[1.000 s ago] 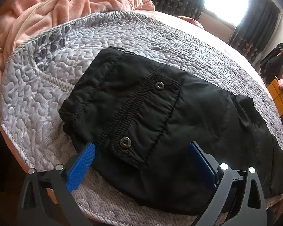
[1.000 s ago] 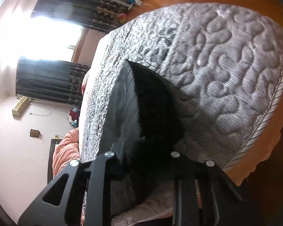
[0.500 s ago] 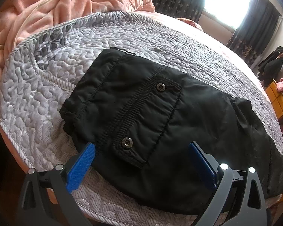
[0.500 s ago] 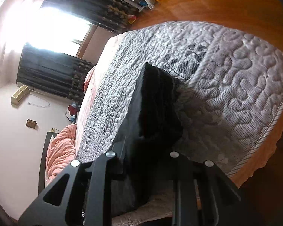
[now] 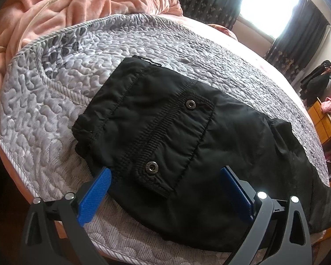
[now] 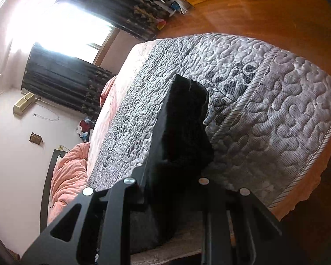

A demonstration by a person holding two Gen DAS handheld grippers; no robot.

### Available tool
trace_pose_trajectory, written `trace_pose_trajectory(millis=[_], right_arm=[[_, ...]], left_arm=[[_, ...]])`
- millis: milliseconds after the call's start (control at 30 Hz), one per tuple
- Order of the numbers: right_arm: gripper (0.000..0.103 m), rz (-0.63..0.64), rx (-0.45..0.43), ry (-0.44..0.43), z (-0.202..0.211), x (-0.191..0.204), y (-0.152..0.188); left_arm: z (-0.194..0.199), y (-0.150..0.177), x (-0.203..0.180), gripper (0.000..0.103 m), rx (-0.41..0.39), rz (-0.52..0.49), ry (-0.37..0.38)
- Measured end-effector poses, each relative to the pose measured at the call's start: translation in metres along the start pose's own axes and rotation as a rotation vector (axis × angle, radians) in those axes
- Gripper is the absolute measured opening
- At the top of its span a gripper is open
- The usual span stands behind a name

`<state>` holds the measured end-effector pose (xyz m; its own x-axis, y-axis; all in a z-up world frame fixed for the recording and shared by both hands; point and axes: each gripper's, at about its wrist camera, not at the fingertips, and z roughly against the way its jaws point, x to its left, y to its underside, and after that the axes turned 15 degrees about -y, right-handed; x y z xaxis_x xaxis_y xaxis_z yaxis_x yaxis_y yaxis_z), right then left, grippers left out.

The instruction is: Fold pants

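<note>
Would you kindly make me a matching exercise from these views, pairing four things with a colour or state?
Things:
1. pants
2. blanket
3. left gripper
4. right gripper

Colour or state:
A. open, blue pads apart over the cloth
B. pink, crumpled at the far end of the bed
C. black, lying on the grey quilt
D. shut on a pant end

Pairs: 1-C, 2-B, 3-A, 4-D

Black pants (image 6: 183, 128) hide the right gripper (image 6: 172, 176) fingertips.
</note>
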<state>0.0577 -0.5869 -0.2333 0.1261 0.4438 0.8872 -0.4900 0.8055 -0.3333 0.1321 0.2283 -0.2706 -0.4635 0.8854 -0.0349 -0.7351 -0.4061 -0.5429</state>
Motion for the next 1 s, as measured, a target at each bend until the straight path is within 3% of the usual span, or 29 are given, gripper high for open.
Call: trace_pose_trajectory(millis=[267, 1000], right_arm=[[0.021, 0.061, 0.006, 0.007, -0.002, 0.021, -0.001], [0.021, 0.339, 0.062, 0.019, -0.021, 0.140, 0.019]], left_arm=[[0.000, 0.001, 0.002, 0.099, 0.002, 0.010, 0.003], [-0.002, 0.003, 0.006, 0.099, 0.015, 0.031, 0.023]])
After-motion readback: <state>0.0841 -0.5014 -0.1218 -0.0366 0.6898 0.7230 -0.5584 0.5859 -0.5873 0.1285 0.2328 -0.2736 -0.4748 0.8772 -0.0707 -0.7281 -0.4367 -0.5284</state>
